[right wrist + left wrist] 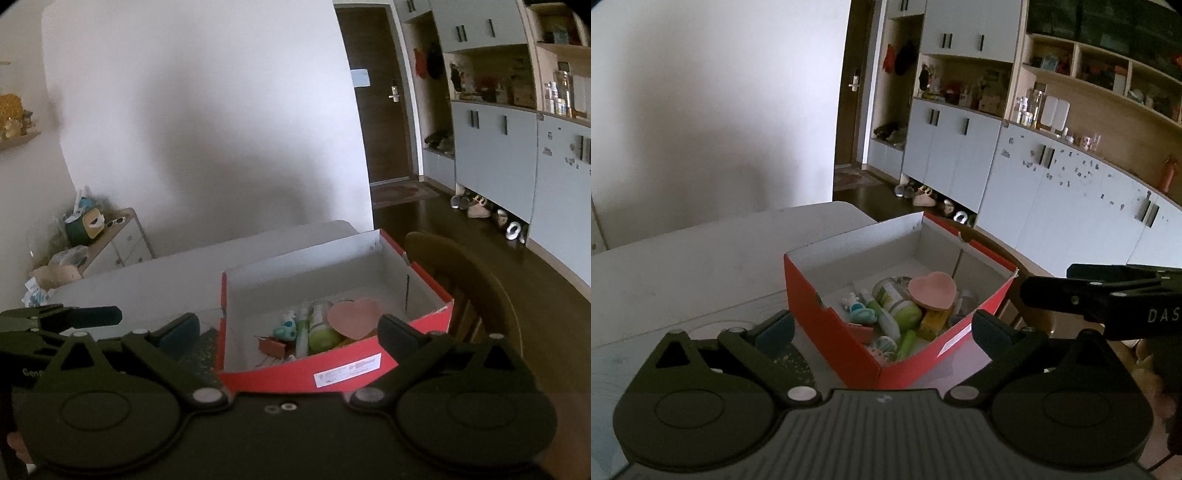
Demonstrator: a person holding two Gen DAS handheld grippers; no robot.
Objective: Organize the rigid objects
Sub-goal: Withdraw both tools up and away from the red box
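Plainly both claws stand spread as wide as they go and neither has hold of anything: the left gripper (882,326) frames the near corner of the red box (827,332) without touching it, and the right gripper (288,330) sits just short of the box's labelled near wall (347,373), pads clear of the card

So the small rigid things are gathered inside the box, which rests on the pale table (683,266) with its far end reaching past the table's edge at two o'clock, toward a wooden chair back (476,273). On top of the heap, at about one o'clock within it, lies a pink heart dish (932,290), resting on a green-lidded jar (899,301); a white tube (886,321) and a teal toy (862,314) lie at nine o'clock of the jar, a small red piece (862,332) nearer the near wall. Stacking them loose like this keeps the table bare, though the dish looks perched and could slide

In the left view the right gripper's finger (1089,291) juts in at three o'clock, beside the box's right wall; judging by this, sorting is near its end
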